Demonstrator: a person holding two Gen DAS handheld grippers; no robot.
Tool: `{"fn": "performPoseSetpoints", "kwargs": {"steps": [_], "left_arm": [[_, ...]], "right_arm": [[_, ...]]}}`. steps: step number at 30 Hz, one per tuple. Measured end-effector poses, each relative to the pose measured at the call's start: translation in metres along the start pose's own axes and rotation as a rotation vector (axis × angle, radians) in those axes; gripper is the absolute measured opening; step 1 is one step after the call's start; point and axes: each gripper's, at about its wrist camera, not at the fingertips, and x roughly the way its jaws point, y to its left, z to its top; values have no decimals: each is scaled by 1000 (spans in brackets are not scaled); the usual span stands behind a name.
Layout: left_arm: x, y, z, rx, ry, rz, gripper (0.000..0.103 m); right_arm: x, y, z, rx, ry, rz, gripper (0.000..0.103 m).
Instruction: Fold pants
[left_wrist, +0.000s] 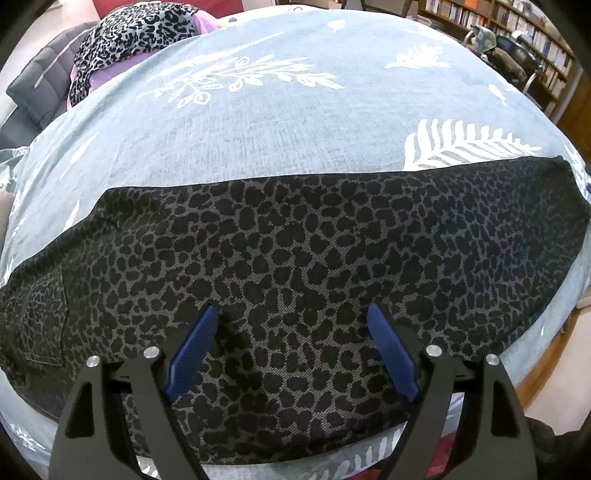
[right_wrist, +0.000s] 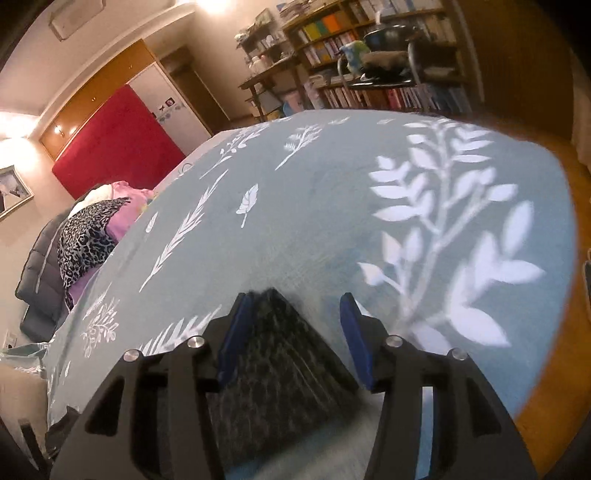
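A leopard-print heap (left_wrist: 125, 40) lay far off. Our left gripper (left_wrist: 291, 317) gaped over the pants (left_wrist: 295, 236) — our right gripper (right_wrist: 295, 306), jaws parted, straddled their corner.

The right gripper (right_wrist: 295, 306), black with blue pads, hangs over a grey-blue bedspread printed with white leaves (right_wrist: 314, 206). Its jaws stand apart, a blurred corner of dark leopard-print pants (right_wrist: 273, 354) between them, close against the left pad (right_wrist: 236, 332).

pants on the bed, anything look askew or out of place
Nothing stands out. The pants lie flat in a smooth strip across the bedspread, edges fairly straight. One end sits loose between the open right tongs.
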Motion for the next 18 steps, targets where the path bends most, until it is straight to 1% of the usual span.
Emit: {"fn": "performPoseSetpoints", "kwargs": {"steps": [1,4,7,8,9,11,13,14,16,18], "left_arm": [[-2,0,1,0,-3,-5,83],[-11,-3,3,10,-21,-18,83],[-22,-8,2,30,-48,-19,83],[-24,-9,2,34,-53,-19,83],[-27,-9,0,35,-57,-19,83],[-30,-8,-2,31,-60,-16,83],[-32,-5,-4,15,-57,-16,83],[-33,-4,-5,8,-56,-20,83],[-34,-1,-6,-4,-54,-32,83],[-35,-1,-7,1,-58,-36,83]], "right_arm": [[-9,-2,-6,-8,0,5,52],[-19,-9,-21,-4,27,12,52],[-17,-23,-36,63,51,25,52],[-12,-31,-44,118,66,54,52],[-9,-34,-47,143,70,71,52],[-5,-30,-51,155,58,91,52],[3,-22,-52,157,85,145,52],[8,-16,-52,147,96,147,54],[20,-3,-54,113,94,106,54],[24,-3,-55,136,76,100,54]]}}
